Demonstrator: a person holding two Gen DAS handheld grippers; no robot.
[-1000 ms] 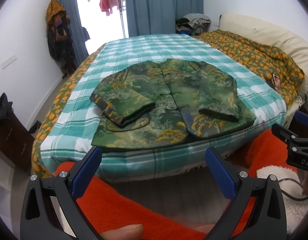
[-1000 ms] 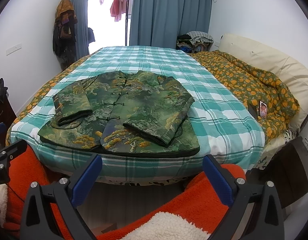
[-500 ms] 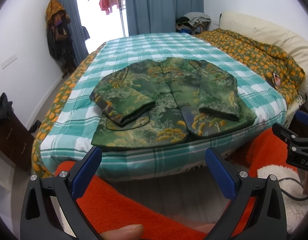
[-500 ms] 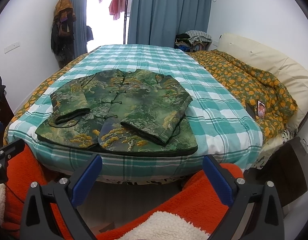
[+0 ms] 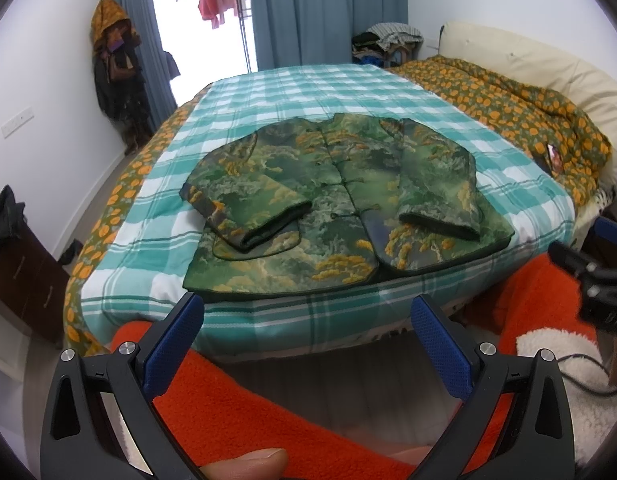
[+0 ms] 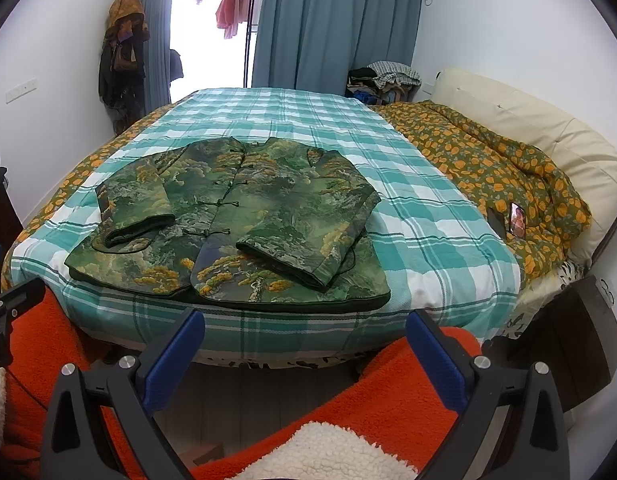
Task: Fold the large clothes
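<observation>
step: sleeves lie folded in, body fold not begun | green-and-gold brocade padded jacket (image 5: pixel 340 208) flat at near edge of teal plaid-covered bed (image 5: pixel 308 92) | left gripper (image 5: pixel 308 344) and right gripper (image 6: pixel 304 350): jaws wide, empty, short of the hem | next: likely grip both hem corners

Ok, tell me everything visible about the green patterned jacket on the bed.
The jacket lies flat, front up, near the foot edge of the teal checked bedspread. It looks like thick brocade, green with yellow tree motifs and dark piping. Knot buttons run down the closed front. Both sleeves are folded inward across the body. Only the bedspread touches it; both grippers' jaws are open, short of it.
</observation>
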